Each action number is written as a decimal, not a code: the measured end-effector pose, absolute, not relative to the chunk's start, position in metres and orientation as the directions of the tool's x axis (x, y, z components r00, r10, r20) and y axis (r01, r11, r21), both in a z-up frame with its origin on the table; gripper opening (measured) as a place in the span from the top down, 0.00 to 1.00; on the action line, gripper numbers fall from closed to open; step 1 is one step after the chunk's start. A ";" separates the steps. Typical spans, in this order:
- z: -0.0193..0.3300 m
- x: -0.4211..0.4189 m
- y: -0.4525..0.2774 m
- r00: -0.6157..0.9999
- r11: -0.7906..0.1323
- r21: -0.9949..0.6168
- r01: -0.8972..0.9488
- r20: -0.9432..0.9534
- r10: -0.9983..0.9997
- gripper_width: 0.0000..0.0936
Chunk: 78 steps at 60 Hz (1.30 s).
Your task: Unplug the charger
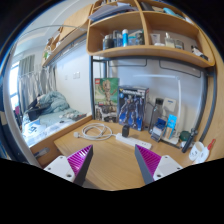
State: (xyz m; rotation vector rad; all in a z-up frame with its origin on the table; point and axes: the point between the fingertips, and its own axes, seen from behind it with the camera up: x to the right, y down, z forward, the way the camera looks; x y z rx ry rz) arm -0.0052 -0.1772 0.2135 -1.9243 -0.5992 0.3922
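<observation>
Nothing's unplugged yet, far as I can tell. The gripper (112,165) at bottom center is spread wide and holding nothing, hanging over the desk (110,160). The charger (160,128) looks plugged in right of center, well beyond the fingers, with a white cable (96,131) coiled center-left.

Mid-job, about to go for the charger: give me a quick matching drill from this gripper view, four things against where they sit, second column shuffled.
Things:
1. white coiled cable
2. bottles
3. bed
4. gripper

Places or states:
A. on the shelf above the desk
B. fingers open, nothing between them
C. on the desk, beyond the fingers and toward the bed
D. beside the desk, under the window

Pairs: 1-C, 2-A, 3-D, 4-B
</observation>
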 end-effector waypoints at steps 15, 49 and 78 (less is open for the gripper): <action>0.097 -0.032 -0.143 0.845 -0.457 -0.837 0.302 0.014 0.534 0.07; 0.053 -0.093 0.108 0.989 -0.422 -0.901 0.102 0.047 0.138 0.41; 0.175 -0.090 0.148 0.996 -0.346 -0.938 0.023 -0.008 0.090 0.89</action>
